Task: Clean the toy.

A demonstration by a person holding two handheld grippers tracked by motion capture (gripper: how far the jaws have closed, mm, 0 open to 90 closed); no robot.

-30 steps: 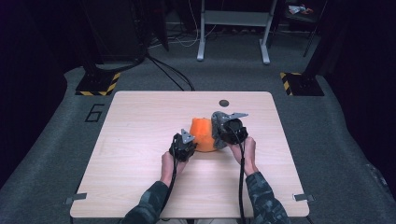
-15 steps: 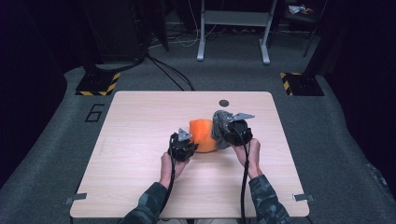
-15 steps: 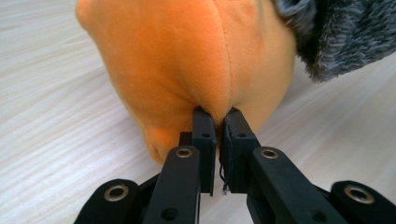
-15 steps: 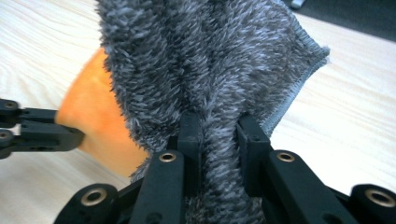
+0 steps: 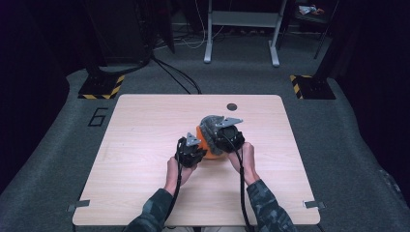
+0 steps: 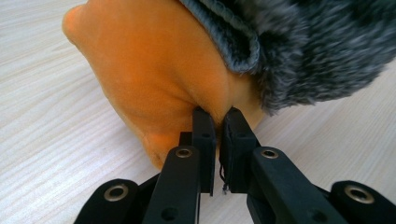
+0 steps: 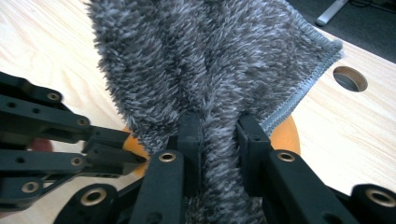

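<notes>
an orange plush piece point(image 5: 207, 145) is being worked on near the middle of the wooden table point(image 5: 145, 125), with a grey fuzzy cloth point(image 5: 209, 124) draped over its far side. in the high view the left gripper point(image 5: 192, 151) is being held at the near left edge of the orange piece, and the right gripper point(image 5: 223, 137) is being held just to its right, up against the grey cloth. in the left gripper view the left gripper point(image 6: 217, 122) is being pressed together on a small fold of the orange plush point(image 6: 154, 79), its two black jaws nearly touching, only a thin pinch of fabric being kept between the tips; the grey cloth point(image 6: 303, 46) is being seen overlapping the orange piece at the upper right, and the pale wood point(image 6: 51, 140) is lying beneath. in the right gripper view the right gripper point(image 7: 218, 128) is being clamped on a bunched ridge of the grey fuzzy cloth point(image 7: 210, 60), the pile spilling out on both sides of the jaws, so the grip is tight on thick fabric. a stitched corner of the cloth is being held out toward a round hole point(image 7: 350, 78) in the tabletop. slivers of orange point(image 7: 285, 135) are being glimpsed below the cloth, and the left gripper's dark frame point(image 7: 56, 135) is being seen close by at the left. both sleeves point(image 5: 263, 205) are being brought in from the near edge of the table.
</notes>
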